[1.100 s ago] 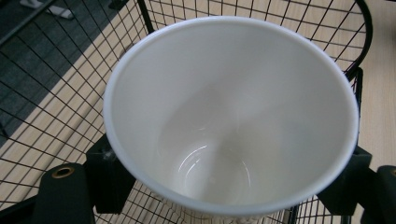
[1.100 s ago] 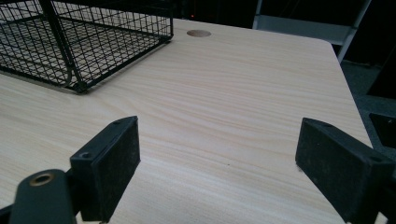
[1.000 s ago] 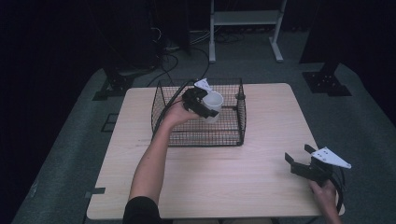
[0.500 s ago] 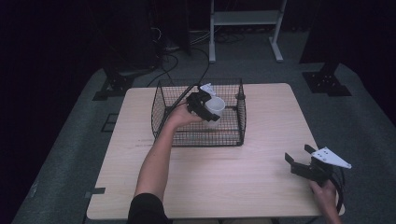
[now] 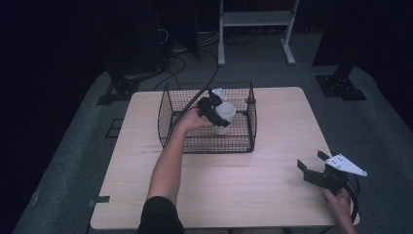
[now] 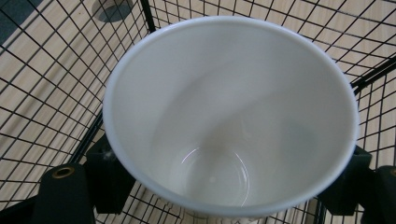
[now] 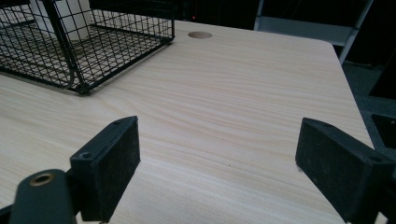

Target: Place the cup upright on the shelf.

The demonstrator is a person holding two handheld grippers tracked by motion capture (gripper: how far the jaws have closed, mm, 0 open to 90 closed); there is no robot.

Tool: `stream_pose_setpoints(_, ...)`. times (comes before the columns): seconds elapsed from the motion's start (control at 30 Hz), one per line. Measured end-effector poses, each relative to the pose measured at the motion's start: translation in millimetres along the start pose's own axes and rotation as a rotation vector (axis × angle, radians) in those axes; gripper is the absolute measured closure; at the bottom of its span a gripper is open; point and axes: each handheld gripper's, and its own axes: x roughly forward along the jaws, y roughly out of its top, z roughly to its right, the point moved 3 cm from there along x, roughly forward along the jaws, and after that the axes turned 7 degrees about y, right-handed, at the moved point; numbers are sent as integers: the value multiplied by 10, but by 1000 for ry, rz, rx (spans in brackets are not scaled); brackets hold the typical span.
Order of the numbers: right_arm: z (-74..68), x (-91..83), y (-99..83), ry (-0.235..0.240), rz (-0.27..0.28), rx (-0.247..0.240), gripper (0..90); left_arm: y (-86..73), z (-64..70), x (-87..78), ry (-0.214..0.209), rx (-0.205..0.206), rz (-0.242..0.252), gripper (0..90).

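Jaws clamp smooth round white cup [image 6: 231,116] inside wire-mesh basket [image 5: 168,114].

A light wooden tabletop [image 5: 272,146] with rounded corners stands on grey carpet [image 5: 384,122]. A round cable hole [image 7: 200,34] sits near its far edge. Behind it, a white metal stand [image 5: 255,19] and black cables [image 5: 180,53] lie against the dark background.

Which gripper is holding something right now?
The left gripper, inside the wire basket, is clamped on the white cup. The right gripper is open over bare table, holding nothing.
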Motion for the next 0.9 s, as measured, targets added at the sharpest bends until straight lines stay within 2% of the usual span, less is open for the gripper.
stream_pose_setpoints(0.13,-1,0,0,0,1,-1,131,-20,-15,25,-5,-4,-8,206)
stream_pose_setpoints(0.2,-1,-1,0,1,0,1,130,-28,-21,40,-26,-27,-2,206)
stream_pose_setpoints(0.43,-1,-3,0,1,1,1,130,-76,-29,85,-20,-14,-48,205)
stream_pose_setpoints(0.47,-1,-2,0,1,1,1,130,-78,-35,83,-22,-25,-41,205)
stream_pose_setpoints(0.63,-1,-3,0,1,1,2,130,-91,-47,80,-16,-28,-43,205)
stream_pose_setpoints(0.83,0,-3,0,1,1,2,130,-120,-56,59,-15,-23,-60,203)
stream_pose_setpoints(0.9,-2,-2,-1,1,0,1,130,-130,-52,57,-21,-33,-62,192)
